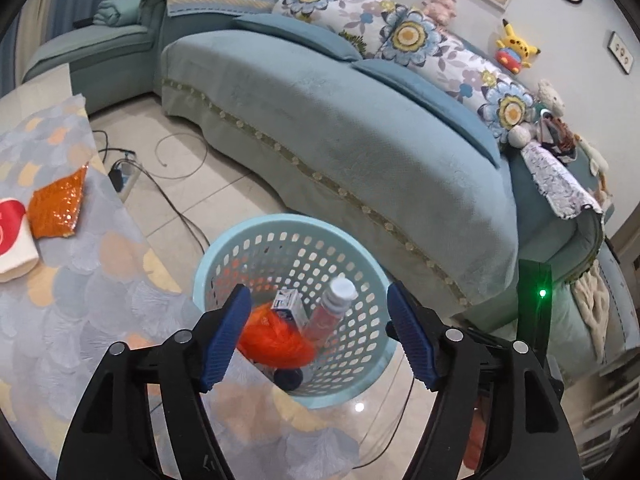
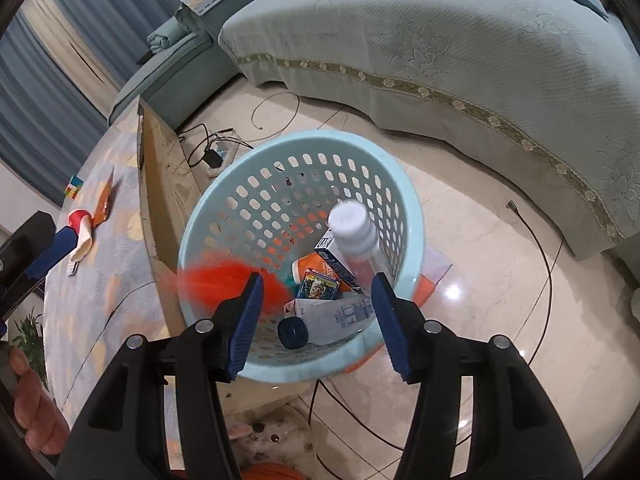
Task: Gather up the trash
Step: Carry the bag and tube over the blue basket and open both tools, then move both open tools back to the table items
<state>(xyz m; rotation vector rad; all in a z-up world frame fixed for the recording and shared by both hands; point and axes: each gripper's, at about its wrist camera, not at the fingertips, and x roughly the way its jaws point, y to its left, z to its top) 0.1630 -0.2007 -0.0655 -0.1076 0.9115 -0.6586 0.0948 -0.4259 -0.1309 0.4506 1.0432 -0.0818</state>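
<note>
Two wrappers remain on the table (image 1: 100,280) at far left in the left wrist view: an orange packet (image 1: 60,208) touching a red-and-white one (image 1: 12,236). The left gripper (image 1: 316,340) hangs wide open and empty over the blue basket (image 1: 224,248), which holds a bottle (image 1: 334,308), a carton and an orange bag (image 1: 276,340).

In the right wrist view the right gripper (image 2: 318,320) also gapes wide, empty, above that basket (image 2: 408,208); the orange bag (image 2: 224,280) is blurred at its rim. This looks like a drop step; next, reach left for the table wrappers.
</note>
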